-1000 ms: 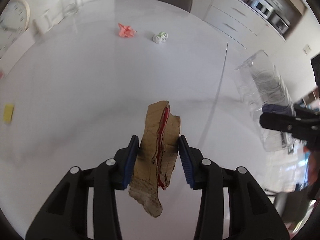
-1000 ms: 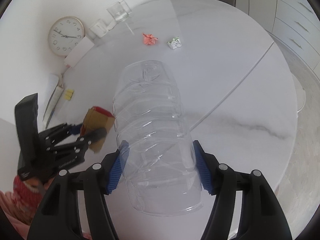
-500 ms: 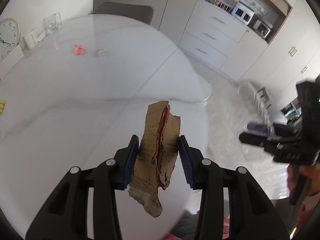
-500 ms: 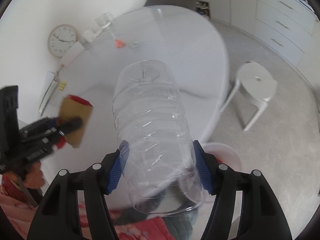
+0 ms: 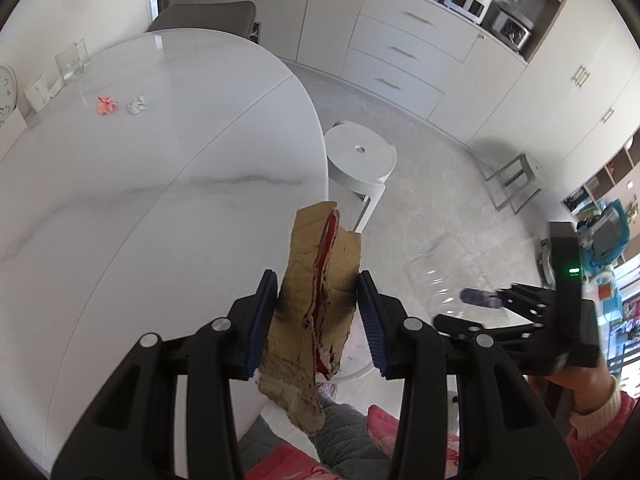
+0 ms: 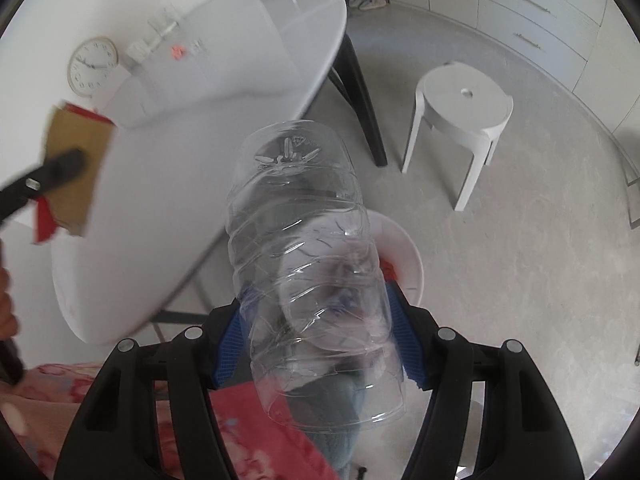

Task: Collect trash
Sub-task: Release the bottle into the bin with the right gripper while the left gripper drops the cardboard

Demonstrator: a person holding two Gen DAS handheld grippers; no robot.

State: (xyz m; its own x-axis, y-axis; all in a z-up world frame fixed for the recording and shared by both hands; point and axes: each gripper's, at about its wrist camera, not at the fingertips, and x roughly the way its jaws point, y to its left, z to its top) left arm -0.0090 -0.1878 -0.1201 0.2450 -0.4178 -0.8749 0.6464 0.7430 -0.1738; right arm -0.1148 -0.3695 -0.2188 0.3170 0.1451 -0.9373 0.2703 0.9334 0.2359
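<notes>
Left wrist view: left gripper (image 5: 318, 316) pinches a torn cardboard scrap (image 5: 318, 300) between its blue pads, scrap upright, red inner layer showing along the tear, bottom end hanging below the fingers. It sits off the table (image 5: 160, 200) edge, over the floor. Right gripper (image 5: 480, 312) shows at lower right, partly blurred, with the clear bottle (image 5: 432, 264) faintly visible ahead of it.

Right wrist view: right gripper (image 6: 320, 336) clamps the bottle (image 6: 308, 248) around its lower body, base pointing forward and away from the camera, open cut end toward the camera. Bottle is held over a white bin (image 6: 404, 256) on the floor, the bin's rim showing behind and right of it. Left gripper with the scrap (image 6: 76, 168) is at far left, motion-blurred.

On the table, well apart from both grippers: pink paper wad (image 5: 106, 105) and white wad (image 5: 137, 104) just beside each other, a glass (image 5: 72, 62) and a clock (image 5: 6, 90) near the far edge. White stool (image 5: 360, 160) stands on the floor beside the table.
</notes>
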